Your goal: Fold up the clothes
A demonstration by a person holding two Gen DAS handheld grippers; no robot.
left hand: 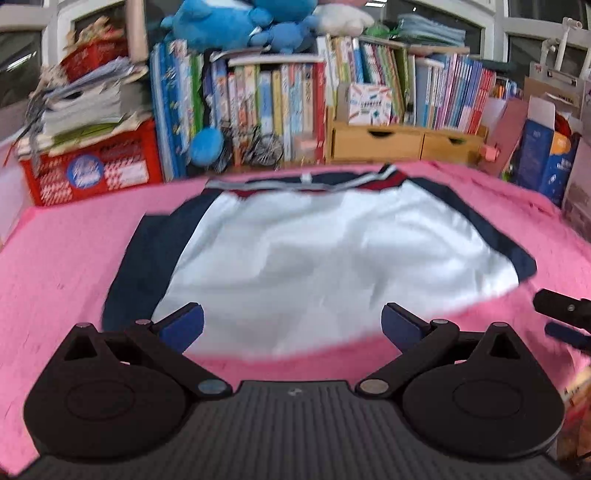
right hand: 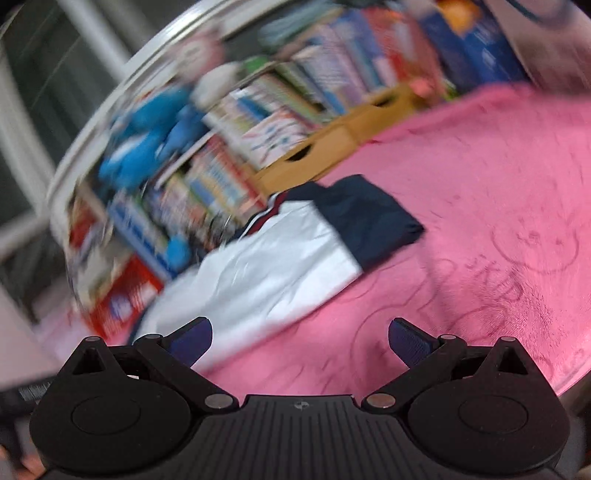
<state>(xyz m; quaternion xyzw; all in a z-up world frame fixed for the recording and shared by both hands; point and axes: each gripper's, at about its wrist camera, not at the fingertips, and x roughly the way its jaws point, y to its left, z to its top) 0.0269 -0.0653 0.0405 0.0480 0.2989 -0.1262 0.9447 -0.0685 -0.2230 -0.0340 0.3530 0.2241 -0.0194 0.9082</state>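
Lying ahead of both grippers — white-and-navy shirt (left hand: 325, 251), left gripper (left hand: 291, 328) spread, right gripper (right hand: 300, 338) spread

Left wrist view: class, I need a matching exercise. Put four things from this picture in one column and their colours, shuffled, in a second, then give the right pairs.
Things:
1. soft fleece blanket covering the table
2. plastic storage crate under the stacked papers
3. plush toy on top of the books
4. small wooden drawer unit

Colours:
A. blue
B. light tan
C. pink
D. red

Pairs: 1-C, 2-D, 3-A, 4-B
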